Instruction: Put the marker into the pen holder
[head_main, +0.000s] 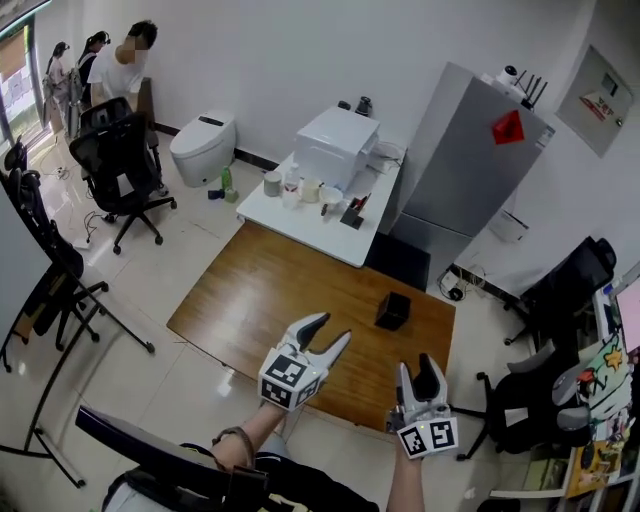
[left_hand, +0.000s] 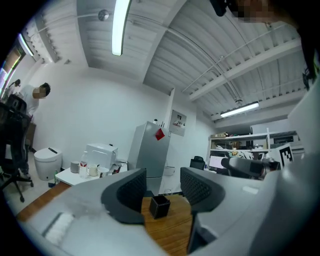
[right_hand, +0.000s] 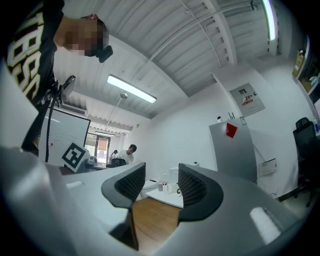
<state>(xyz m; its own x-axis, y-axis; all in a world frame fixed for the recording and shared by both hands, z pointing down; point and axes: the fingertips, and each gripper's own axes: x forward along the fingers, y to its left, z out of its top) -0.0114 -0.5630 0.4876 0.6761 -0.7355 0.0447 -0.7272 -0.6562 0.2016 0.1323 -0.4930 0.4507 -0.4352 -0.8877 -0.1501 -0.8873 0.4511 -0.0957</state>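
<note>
Wooden counter (head_main: 260, 290) carries only the pen holder (head_main: 392, 311). Nearby, left claw (head_main: 325, 335) and right claw (head_main: 417, 378) are both agape and empty. Marker not yet grasped; task seems unstarted.

Pen holder (head_main: 392, 311) on the near table (head_main: 280, 300) toward its right side, second table (head_main: 310, 225) behind it bearing cups (head_main: 311, 189), tall cabinet (head_main: 470, 160) right of that, office chair (head_main: 120, 160) far left

Head cam looked steeply down from well above the wooden bench (head_main: 290, 290), with the left tongs (head_main: 333, 328) and right tongs (head_main: 416, 366) low in frame. Each tongs cam sat right behind its own jaws, facing across that bench and pitched up to the ceiling (left_hand: 165, 55). All three caught the grey cabinet (head_main: 470, 160).
</note>
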